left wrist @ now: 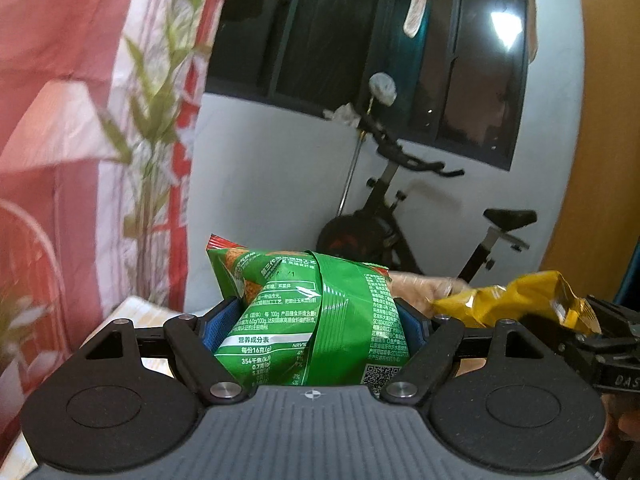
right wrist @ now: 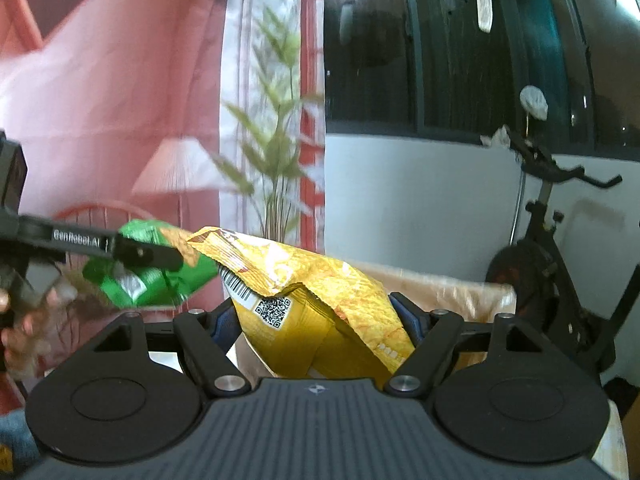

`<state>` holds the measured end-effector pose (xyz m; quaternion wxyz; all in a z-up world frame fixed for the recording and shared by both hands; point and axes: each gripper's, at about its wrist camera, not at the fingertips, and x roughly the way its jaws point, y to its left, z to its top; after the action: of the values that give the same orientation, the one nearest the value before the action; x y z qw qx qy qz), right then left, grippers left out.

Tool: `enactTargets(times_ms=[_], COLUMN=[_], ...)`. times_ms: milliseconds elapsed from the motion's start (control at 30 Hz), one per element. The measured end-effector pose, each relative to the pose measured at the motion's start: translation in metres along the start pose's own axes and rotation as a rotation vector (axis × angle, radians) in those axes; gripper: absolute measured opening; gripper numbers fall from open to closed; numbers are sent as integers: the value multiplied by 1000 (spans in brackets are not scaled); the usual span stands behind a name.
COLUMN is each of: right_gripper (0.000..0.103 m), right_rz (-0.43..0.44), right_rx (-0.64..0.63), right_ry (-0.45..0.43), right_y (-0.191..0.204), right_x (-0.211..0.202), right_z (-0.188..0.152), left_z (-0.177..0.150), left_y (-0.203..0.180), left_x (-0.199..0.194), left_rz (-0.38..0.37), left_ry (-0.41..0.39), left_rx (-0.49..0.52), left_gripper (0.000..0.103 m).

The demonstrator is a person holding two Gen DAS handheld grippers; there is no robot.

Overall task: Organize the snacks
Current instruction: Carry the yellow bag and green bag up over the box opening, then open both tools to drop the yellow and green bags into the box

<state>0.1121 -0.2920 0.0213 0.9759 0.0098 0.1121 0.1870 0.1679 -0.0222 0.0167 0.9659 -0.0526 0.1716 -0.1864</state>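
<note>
My left gripper (left wrist: pixel 316 320) is shut on a green snack bag (left wrist: pixel 304 312), held up in the air with its printed back facing the camera. My right gripper (right wrist: pixel 316 316) is shut on a yellow snack bag (right wrist: pixel 320 300), also held up. In the left wrist view the yellow bag (left wrist: pixel 516 300) shows at the right, in the other gripper. In the right wrist view the green bag (right wrist: pixel 156 276) shows at the left, in the left gripper (right wrist: pixel 144 256). Both bags hang side by side above a container lined with clear plastic (right wrist: pixel 452 292).
A black exercise bike (left wrist: pixel 404 208) stands against the white wall under a dark window (left wrist: pixel 360 40). A red and white curtain with a leaf print (left wrist: pixel 120 120) hangs at the left. A pale wooden table edge (left wrist: pixel 140 312) lies below the left gripper.
</note>
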Motion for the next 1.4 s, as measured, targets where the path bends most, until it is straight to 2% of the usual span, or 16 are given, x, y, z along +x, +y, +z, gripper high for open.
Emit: enactTargets(times_ms=[133,233,500,767,967,1000,1067,1400], right_gripper=[77,77,77,77,81,85,90,92], right_rz=[-16,-49,-142,-179,-179,-180,-184,-156], right_rx=[-16,-23,7,31,58,56,53,53], right_ry=[-50,-43,60,181,220,226,233,248], right_y=[-14,-29,-77,-101,-109,-108,-107,-88], right_x=[11,33,97,124,124,124,123,112], right_z=[23,30,14,-5,-12,-12,-13,-8], left_z=[15,22,28,22,16,15,14,18], left_y=[-12,-20,-41,-47,-44,-43,-40,-26], left_x=[23,48,116,151,165,164,161,129], left_rz=[-13,-29,-38,-54,-40,-41,-40,-32], left_ry=[-19,-12,48,120,190,194,190,174], left_rx=[25,34,109,128,128,128,124,102], left_gripper=[82,82,82,83,85,86,87,89])
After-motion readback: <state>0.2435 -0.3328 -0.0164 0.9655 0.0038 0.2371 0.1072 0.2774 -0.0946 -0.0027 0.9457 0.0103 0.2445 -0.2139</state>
